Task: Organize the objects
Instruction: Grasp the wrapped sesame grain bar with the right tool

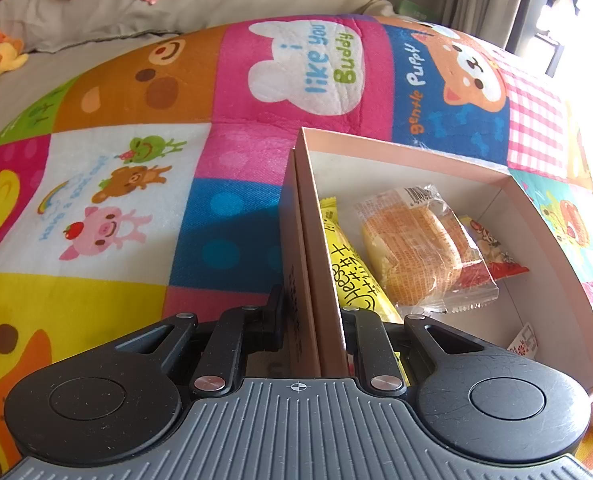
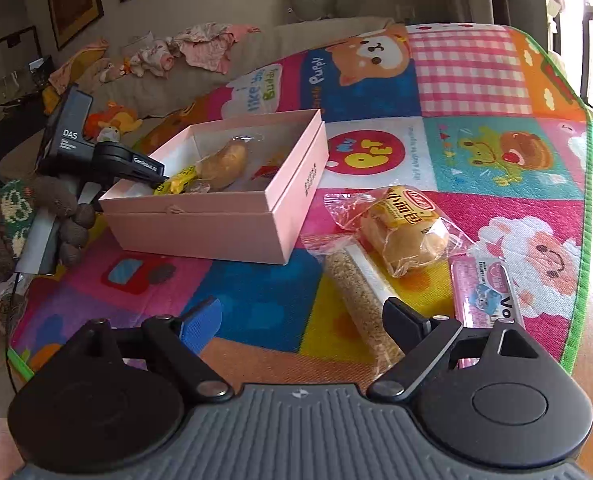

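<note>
Three wrapped snacks (image 1: 416, 248) lie inside pink box (image 2: 200, 226)

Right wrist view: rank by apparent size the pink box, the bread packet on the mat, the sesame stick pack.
1. pink box, clearly largest, though farther away.
2. and 3. bread packet and sesame stick pack: similar; the pack lies nearer the camera, so no ranking.
</note>
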`<control>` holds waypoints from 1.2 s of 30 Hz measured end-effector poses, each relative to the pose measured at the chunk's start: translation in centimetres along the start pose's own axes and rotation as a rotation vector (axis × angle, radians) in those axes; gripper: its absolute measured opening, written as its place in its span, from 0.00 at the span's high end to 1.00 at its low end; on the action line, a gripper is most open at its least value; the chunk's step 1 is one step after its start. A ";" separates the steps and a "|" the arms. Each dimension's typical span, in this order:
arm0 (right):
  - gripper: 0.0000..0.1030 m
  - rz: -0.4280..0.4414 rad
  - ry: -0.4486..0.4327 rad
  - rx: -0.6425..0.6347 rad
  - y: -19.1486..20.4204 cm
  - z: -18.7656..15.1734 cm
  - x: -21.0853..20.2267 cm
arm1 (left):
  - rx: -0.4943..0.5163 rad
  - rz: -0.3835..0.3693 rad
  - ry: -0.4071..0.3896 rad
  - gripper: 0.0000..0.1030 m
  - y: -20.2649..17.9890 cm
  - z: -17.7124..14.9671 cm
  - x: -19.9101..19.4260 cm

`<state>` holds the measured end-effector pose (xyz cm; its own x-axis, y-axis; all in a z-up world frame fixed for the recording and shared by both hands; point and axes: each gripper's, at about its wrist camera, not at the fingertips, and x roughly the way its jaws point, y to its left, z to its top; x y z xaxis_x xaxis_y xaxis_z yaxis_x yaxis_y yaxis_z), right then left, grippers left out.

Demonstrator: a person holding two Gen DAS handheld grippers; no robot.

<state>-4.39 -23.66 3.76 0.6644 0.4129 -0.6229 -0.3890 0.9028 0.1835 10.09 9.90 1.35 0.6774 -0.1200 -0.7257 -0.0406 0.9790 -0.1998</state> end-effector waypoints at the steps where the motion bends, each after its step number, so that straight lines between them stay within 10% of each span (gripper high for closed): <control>1: 0.14 0.009 -0.002 -0.010 0.4 0.0 -0.1 | 0.000 0.000 0.000 0.82 0.0 0.0 0.0; 12: 0.14 -0.185 0.014 -0.033 -0.2 -0.1 1.9 | 0.001 0.000 -0.002 0.82 0.0 0.0 0.0; 22: 0.14 -0.065 0.026 -0.041 1.9 -0.3 1.5 | 0.002 -0.001 -0.002 0.82 0.0 0.0 0.0; 29: 0.29 -0.147 0.025 -0.106 2.4 0.1 2.7 | 0.002 -0.001 -0.002 0.82 0.0 0.0 0.0; 36: 0.68 -0.166 0.071 -0.102 1.3 0.8 4.6 | 0.003 -0.002 0.000 0.82 0.0 0.0 -0.1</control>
<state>-1.28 -20.46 1.75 0.6794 0.2469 -0.6910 -0.3429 0.9394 -0.0014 10.06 9.94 1.42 0.6776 -0.1221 -0.7252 -0.0370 0.9792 -0.1994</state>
